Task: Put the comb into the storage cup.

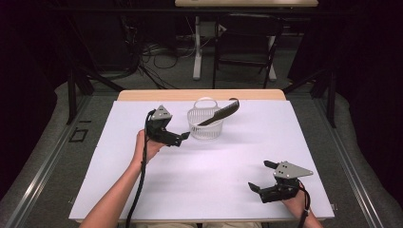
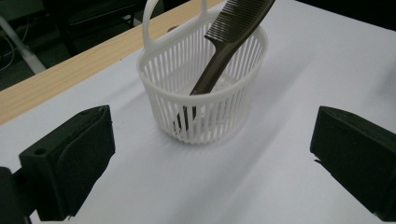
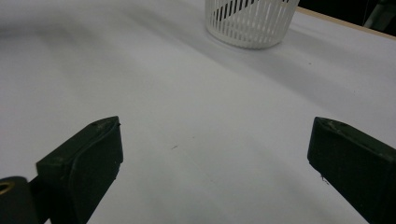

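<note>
The dark brown plastic comb (image 2: 233, 42) stands slanted in the white slatted plastic basket (image 2: 205, 100), handle down, teeth leaning over the rim (it looks deliberately dropped in). The left gripper (image 1: 183, 137) sits just beside the basket, jaws wide, empty. The right gripper (image 1: 262, 176), well apart, gapes empty too.

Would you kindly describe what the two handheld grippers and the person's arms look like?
Both the left gripper and the right gripper are black, each topped by a grey three-cornered plate and trailing a black cable. Their fingers are blocky, with dark padded faces. The forearms are bare, without sleeves.
</note>
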